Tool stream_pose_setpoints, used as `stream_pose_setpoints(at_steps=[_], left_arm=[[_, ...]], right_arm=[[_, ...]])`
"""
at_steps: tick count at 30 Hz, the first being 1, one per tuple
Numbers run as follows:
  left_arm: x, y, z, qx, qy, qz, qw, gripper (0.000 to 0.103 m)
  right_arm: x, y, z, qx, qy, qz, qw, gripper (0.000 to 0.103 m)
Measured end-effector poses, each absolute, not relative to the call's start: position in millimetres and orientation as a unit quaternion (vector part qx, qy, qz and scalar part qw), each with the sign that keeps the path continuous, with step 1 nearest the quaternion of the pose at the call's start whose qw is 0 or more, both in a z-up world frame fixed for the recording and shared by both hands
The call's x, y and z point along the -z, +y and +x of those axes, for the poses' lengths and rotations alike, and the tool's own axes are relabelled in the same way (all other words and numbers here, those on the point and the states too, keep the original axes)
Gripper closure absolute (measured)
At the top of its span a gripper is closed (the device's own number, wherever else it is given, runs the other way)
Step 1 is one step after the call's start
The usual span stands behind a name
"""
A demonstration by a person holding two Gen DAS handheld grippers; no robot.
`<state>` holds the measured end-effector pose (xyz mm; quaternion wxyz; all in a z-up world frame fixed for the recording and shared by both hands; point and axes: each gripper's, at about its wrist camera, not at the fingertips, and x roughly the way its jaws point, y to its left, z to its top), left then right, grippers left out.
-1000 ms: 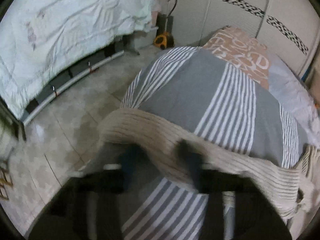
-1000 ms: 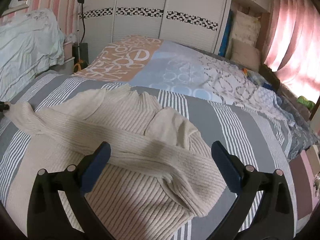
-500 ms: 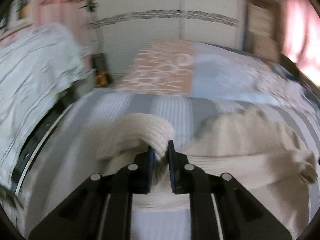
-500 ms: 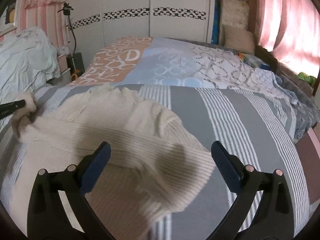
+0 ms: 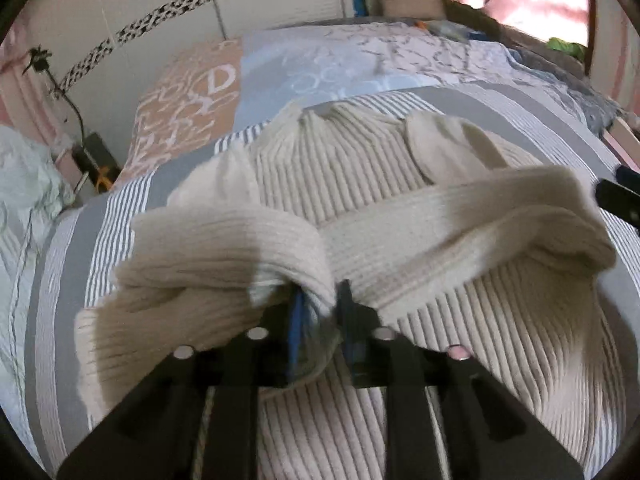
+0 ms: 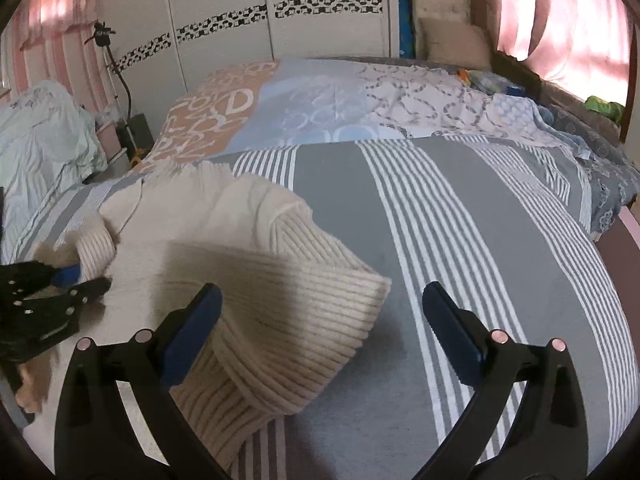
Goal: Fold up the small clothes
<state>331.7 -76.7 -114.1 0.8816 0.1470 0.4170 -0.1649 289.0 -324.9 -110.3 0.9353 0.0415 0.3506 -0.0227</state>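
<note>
Cream ribbed sweater (image 5: pixel 420 208) lying on the striped bed (image 6: pixel 460 240). Left gripper (image 5: pixel 320 304) jaws pinching its sleeve, apparently the cuff, blurred; right gripper (image 6: pixel 320 320) jaws spread, hovering over the sweater's edge.

One cream sweater (image 5: pixel 400 184) is seen on one striped bed (image 6: pixel 460 216). Two grippers are counted: the left gripper (image 5: pixel 320 300), pinched on a sleeve, and the right gripper (image 6: pixel 320 300), spread wide. Two pillows (image 6: pixel 452 36) are stacked by one wardrobe (image 6: pixel 280 20).
</note>
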Motion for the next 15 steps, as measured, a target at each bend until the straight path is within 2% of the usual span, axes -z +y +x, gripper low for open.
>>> stream_pose_setpoints(at_steps=[1,2,3,10,15], left_arm=[[113,-73,328,0.167,0.418,0.144,0.881,0.058],[110,-70,324,0.171,0.418,0.140,0.881,0.041],[108,-67,322,0.176,0.417,0.135,0.881,0.031],[77,-12,289,0.171,0.400,0.098,0.895,0.028],[67,45,284,0.117,0.384,0.081,0.912,0.027]], right_arm=[[111,-323,291,0.023,0.352,0.038,0.935,0.003],[112,-320,291,0.023,0.354,0.033,0.934,0.003],[112,-317,291,0.023,0.355,0.030,0.934,0.003],[109,-292,293,-0.009,0.355,0.004,0.935,0.004],[100,-255,309,-0.055,0.355,-0.020,0.933,0.008]])
